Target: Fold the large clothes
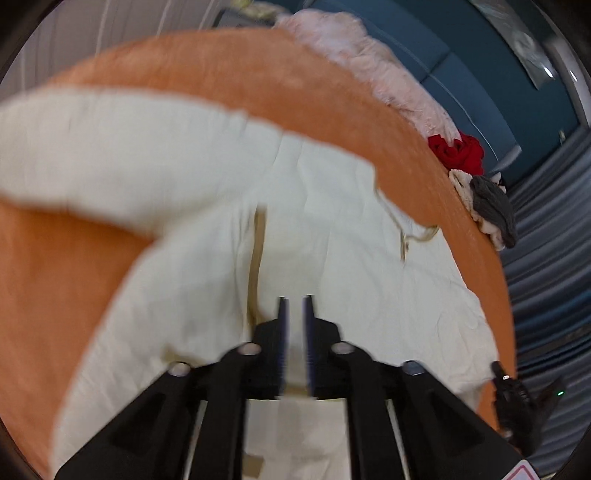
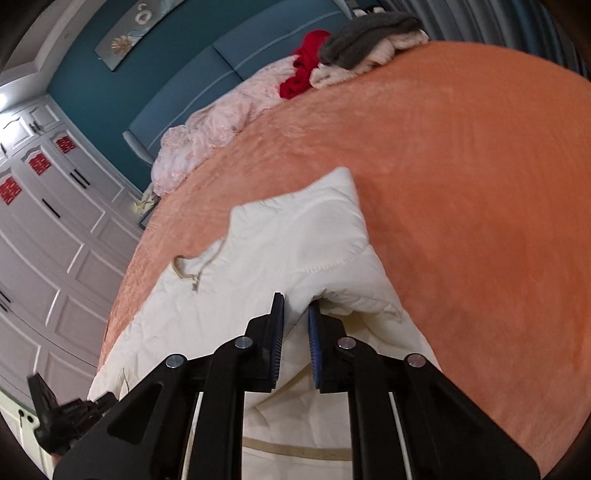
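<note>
Cream garment [image 2: 295,236] spread on the orange bed [image 2: 461,184], pinched by left claw [image 1: 296,301] and right claw [image 2: 295,301]. Thin bites may be lost under uneven pulling, spoiling the fold.

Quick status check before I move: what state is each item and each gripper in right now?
Cream white jacket: spread on the orange bedspread, one sleeve lifted, not yet folded.
Left gripper: shut on the jacket's fabric.
Right gripper: shut on a fold of the jacket.
Red garment: crumpled.
Grey garment: loosely piled on a cream one.
Pale pink fluffy blanket: bunched by the headboard.
</note>
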`<state>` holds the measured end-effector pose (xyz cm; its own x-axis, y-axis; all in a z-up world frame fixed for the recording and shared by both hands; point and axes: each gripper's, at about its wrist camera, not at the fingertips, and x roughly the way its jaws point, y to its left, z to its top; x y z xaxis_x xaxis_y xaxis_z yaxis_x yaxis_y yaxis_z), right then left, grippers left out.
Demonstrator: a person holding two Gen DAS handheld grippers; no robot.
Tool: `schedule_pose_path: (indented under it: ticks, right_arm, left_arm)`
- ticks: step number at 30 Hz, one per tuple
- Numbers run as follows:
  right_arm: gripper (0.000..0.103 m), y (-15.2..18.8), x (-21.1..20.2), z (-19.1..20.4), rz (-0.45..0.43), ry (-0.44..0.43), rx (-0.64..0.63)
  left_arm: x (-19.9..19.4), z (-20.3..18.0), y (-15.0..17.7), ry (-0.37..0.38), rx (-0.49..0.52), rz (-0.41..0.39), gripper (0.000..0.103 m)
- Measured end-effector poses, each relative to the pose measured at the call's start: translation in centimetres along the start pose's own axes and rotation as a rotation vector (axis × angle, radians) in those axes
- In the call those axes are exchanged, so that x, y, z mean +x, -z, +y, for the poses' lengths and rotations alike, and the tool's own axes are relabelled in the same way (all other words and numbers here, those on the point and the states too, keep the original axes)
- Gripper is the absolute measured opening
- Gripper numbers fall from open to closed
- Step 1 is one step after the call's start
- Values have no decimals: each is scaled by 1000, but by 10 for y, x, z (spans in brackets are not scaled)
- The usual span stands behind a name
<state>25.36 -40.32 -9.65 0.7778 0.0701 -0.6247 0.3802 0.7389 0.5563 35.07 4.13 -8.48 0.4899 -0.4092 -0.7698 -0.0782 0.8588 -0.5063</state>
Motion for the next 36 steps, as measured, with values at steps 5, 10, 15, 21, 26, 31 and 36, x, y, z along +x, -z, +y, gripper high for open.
schedule_pose_path:
  ticks: [5, 10, 15, 21, 26, 31, 36]
  right_arm:
    - [13, 7, 0, -9, 14, 4, 5]
    - [13, 10, 2, -10, 16, 7, 1]
    - [13, 14, 3, -11, 21, 12, -13]
    - [13, 11, 5, -5, 34, 19, -31]
    - [13, -2, -15, 26, -38, -35, -125]
    - [13, 23, 42, 20, 123, 129, -219]
    - [17, 30, 47, 14, 135, 166, -216]
  left_arm:
    - [5, 6, 7, 25, -65, 2, 44]
    - [2, 19, 5, 20, -170, 6, 48]
    - [12, 33, 10, 72, -277, 55, 48]
    - [23, 11, -5, 80, -181, 55, 4]
    - [-22, -11, -26, 73, -20, -133, 3]
    - [10, 9, -8, -60, 40, -57, 4]
    - [33, 27, 21, -112, 77, -59, 6]
